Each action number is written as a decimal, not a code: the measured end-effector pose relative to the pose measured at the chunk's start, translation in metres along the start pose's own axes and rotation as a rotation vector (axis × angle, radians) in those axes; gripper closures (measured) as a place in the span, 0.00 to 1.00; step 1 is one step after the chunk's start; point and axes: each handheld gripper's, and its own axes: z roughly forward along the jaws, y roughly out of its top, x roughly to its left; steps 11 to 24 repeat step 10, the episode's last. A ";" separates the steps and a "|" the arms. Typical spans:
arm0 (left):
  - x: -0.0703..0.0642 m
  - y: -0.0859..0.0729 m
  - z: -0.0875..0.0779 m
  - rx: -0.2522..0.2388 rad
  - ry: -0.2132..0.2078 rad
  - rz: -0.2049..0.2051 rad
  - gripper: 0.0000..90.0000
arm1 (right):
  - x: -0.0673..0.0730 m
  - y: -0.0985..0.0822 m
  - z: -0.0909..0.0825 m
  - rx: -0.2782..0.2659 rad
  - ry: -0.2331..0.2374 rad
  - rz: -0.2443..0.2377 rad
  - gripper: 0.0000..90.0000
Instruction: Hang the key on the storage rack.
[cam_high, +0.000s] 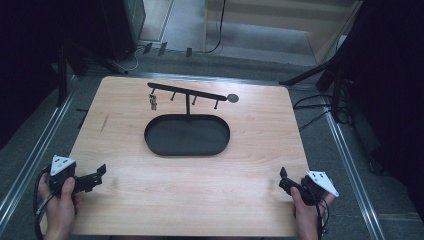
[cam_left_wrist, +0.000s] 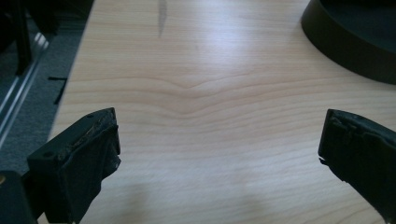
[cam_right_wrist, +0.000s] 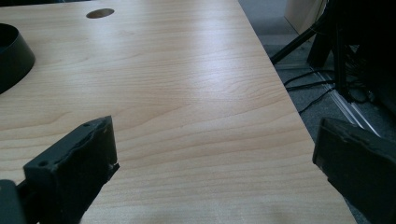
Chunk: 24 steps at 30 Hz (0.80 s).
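A black oval tray (cam_high: 155, 145) lies on the middle of the wooden table (cam_high: 250, 150). From its back edge rises a thin post with a slanted bar (cam_high: 186, 91) bearing several hooks. A bunch of keys (cam_high: 153, 102) hangs from the leftmost hook. My left gripper (cam_high: 100, 176) rests at the table's near left corner, open, nothing between its jaws (cam_left_wrist: 219, 135). My right gripper (cam_high: 283, 180) sits at the near right corner, also open and empty (cam_right_wrist: 215, 140). The tray's wall (cam_left_wrist: 345, 46) appears at the upper right of the left gripper view and at the left edge (cam_right_wrist: 14, 56) of the right gripper view.
A round dark hole (cam_high: 232, 98) marks the tabletop behind the tray, seen too as the hole (cam_right_wrist: 100, 13) in the right gripper view. Black stand legs and cables (cam_high: 320, 100) lie on the grey floor beyond the right edge. Metal rails run along both sides.
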 end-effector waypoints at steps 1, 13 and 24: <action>0.003 -0.003 -0.002 -0.009 0.007 -0.003 0.00 | 0.000 0.000 0.000 0.000 0.000 -0.001 0.00; 0.015 -0.020 -0.014 -0.124 0.000 -0.046 0.00 | 0.002 0.000 0.000 0.002 -0.002 -0.031 0.00; 0.015 -0.020 -0.014 -0.124 0.000 -0.046 0.00 | 0.002 0.000 0.000 0.002 -0.002 -0.031 0.00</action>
